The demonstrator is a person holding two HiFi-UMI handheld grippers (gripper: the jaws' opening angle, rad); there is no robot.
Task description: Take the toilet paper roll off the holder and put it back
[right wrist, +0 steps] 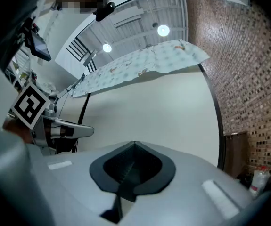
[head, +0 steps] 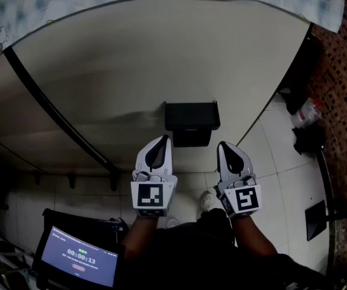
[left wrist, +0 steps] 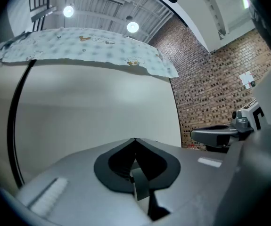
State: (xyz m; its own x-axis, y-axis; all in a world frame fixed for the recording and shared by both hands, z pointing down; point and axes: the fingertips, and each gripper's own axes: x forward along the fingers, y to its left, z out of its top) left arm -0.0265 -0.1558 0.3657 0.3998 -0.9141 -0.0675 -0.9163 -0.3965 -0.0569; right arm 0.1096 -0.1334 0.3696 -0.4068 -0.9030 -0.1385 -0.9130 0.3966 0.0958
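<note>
We face the beige wall panel (head: 131, 71) carrying the black holder (head: 191, 118). No toilet paper roll shows, so we judge it sits inside. Our left gripper (head: 160, 140) and right gripper (head: 225, 145) hover just below it, both shut and empty. We should spread the jaws first, then approach squarely.

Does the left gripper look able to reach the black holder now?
Probably yes: the left gripper is near the holder, with nothing seen between them, though its jaws are shut.
</note>
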